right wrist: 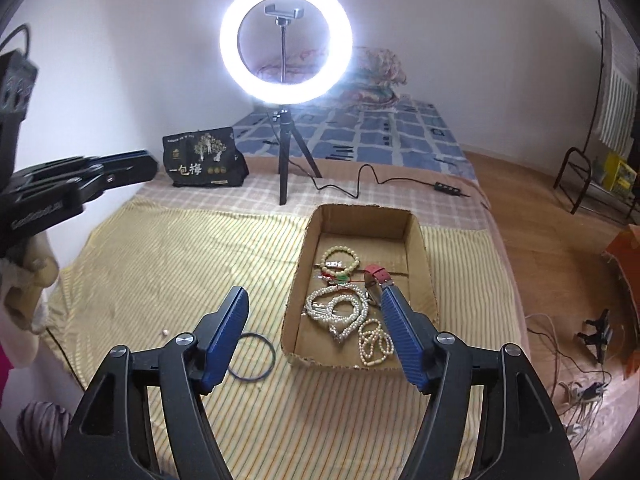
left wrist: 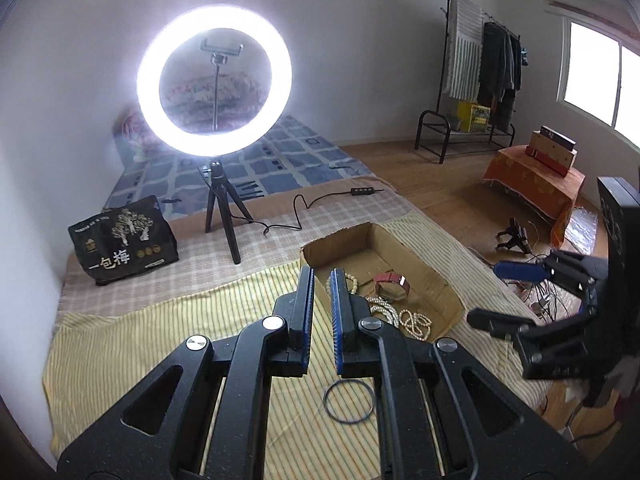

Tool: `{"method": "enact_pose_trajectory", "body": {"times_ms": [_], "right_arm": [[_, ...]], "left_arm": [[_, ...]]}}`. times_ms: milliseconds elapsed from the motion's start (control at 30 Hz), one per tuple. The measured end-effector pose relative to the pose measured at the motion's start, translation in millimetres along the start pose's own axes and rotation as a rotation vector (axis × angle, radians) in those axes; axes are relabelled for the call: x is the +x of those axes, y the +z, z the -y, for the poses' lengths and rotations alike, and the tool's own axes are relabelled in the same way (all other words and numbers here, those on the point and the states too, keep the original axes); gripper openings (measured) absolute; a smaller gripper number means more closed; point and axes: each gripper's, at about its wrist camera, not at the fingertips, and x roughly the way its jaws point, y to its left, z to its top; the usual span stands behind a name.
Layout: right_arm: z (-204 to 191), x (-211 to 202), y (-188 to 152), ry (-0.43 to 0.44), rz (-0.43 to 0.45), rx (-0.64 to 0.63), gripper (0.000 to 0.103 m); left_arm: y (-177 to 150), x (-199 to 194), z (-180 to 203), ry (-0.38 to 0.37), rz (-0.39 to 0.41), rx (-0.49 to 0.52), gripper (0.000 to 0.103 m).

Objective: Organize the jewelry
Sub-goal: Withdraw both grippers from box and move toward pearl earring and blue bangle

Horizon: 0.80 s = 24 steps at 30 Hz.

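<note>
1. Jewelry of several kinds lies in a shallow brown cardboard box (right wrist: 416, 240) with no lid: a pale green beaded bracelet (right wrist: 340, 259) toward the far end, white pearl strands (right wrist: 338, 312) tangled in the middle and near end, and a red-strapped wristwatch (right wrist: 378, 276) on the right side.
2. One thin dark ring-shaped bangle (right wrist: 252, 356) lies outside the box, flat on the yellow striped cloth (right wrist: 160, 260), just beside the box's near left corner.
3. Right gripper (right wrist: 316, 316), with blue ribbed pads, has its jaws spread wide and nothing between them; no pad presses on anything. In its own view the bangle sits beside the left finger and the watch beside the tip of the right finger, with the pearls seen in the gap below.
4. Left gripper (left wrist: 322, 284) has its jaws drawn narrow, almost together, with nothing clamped. In its view the box lies just beyond the fingertips, and the bangle (left wrist: 348, 402) lies on the cloth beneath the fingers.
5. Beyond the box, on a pink checked sheet (right wrist: 260, 192), stand a lit white ring light on a black tripod (right wrist: 286, 44) and a black printed bag (right wrist: 200, 158).
</note>
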Motion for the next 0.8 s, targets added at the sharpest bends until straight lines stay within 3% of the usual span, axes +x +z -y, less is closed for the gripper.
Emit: {"method": "enact_pose_trajectory", "body": {"times_ms": [67,200,333,633,800], "right_arm": [[-4.7,-5.7,-2.5,-0.007,0.005,-0.011,0.077],[-16.3,-15.7,-13.3,-0.04,0.023,-0.042,0.079],[-28.4,-16.9,-25.4,-0.057,0.01,-0.066,0.079],[-29.5,-14.2,-46.9,-0.08,-0.007,-0.034,0.079],[-20.0,-7.1,-59.1,-0.087,-0.022,0.016,0.079]], "left_arm": [[-7.9,-12.1,-0.6,-0.002,0.011,0.001,0.033],[-25.8,-33.8,-2.3,0.018,0.029,0.015,0.04],[-41.5,-50.1,-6.0,0.037,0.035,0.026,0.054],[-67.3,-62.2,-24.8,0.084,0.017,0.035,0.054],[-85.2,-59.7,-49.3,0.083,-0.004,-0.034,0.054]]}}
